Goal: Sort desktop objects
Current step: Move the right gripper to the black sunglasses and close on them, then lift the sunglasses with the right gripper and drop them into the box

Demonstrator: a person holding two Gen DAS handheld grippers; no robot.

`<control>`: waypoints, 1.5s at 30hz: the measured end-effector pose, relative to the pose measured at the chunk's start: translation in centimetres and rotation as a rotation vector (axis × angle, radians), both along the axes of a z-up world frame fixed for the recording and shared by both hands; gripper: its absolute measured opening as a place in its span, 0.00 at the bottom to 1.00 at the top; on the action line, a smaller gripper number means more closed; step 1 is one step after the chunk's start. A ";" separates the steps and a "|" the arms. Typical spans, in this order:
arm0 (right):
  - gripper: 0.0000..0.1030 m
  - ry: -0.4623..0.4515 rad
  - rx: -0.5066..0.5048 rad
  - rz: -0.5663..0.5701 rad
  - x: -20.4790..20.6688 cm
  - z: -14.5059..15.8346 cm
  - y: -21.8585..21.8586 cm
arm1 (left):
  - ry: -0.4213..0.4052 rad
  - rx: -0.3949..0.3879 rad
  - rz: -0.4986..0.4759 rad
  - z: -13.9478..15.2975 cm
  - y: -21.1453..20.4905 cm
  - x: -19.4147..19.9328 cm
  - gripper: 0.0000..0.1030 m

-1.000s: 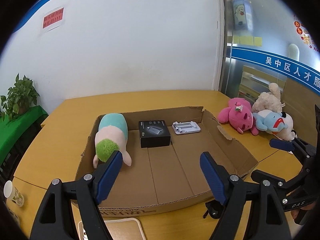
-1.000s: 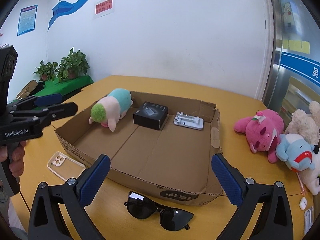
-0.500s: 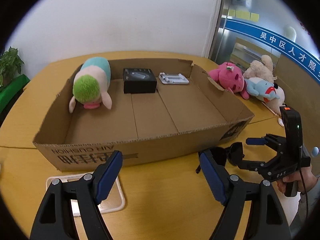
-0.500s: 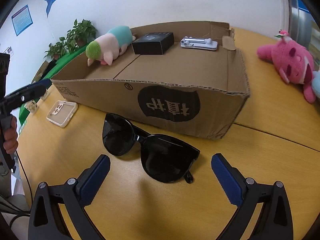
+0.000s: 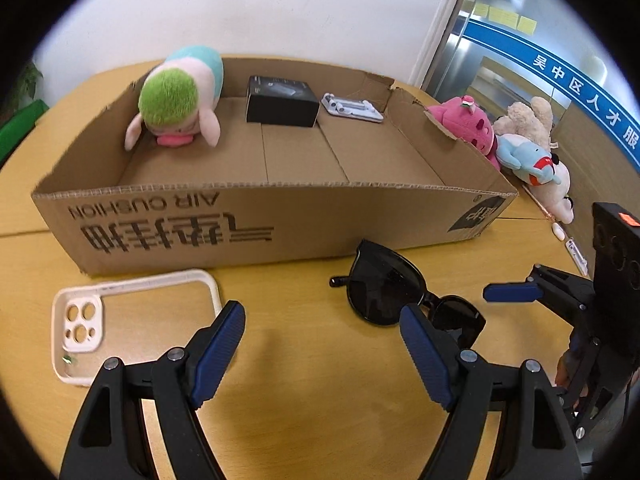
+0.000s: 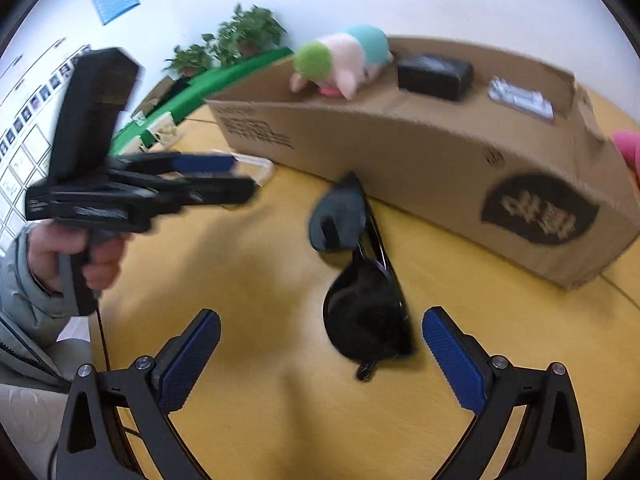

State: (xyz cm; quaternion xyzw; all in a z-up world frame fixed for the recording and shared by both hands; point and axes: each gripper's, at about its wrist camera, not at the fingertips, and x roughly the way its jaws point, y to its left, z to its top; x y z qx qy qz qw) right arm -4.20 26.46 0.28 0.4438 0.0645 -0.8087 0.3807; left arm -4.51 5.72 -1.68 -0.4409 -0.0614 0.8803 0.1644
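Two claws, both spread wide, gripping nothing | right claw (image 6: 320,354) low over the worktop (image 6: 248,280), black sunglasses (image 6: 362,280) lying just ahead between its fingers | left claw (image 5: 322,342) beside them, phone case (image 5: 132,320) ahead to its left | cardboard box (image 5: 256,224) beyond both, holding a plush toy (image 5: 178,98)

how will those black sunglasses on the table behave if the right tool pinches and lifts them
The sunglasses look thin and probably light, so lifting should take little force. Their glossy lenses may slip against the pads, and a pinch on one lens could make them swing. The temple tip sticking out near the cardboard box suggests hinged arms that might flop open.
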 end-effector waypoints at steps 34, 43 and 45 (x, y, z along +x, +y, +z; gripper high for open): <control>0.49 -0.042 -0.057 -0.236 1.9 -0.5 -5.2 | -0.113 0.248 -0.168 -0.6 3.4 -0.4 0.39; 0.49 0.208 -0.131 -0.316 1.0 8.1 -3.7 | 0.116 0.187 -0.285 9.2 5.6 -3.5 0.38; 0.49 0.258 -0.140 -0.344 -0.2 10.0 -3.0 | 0.145 0.191 -0.313 11.1 6.4 -5.1 0.38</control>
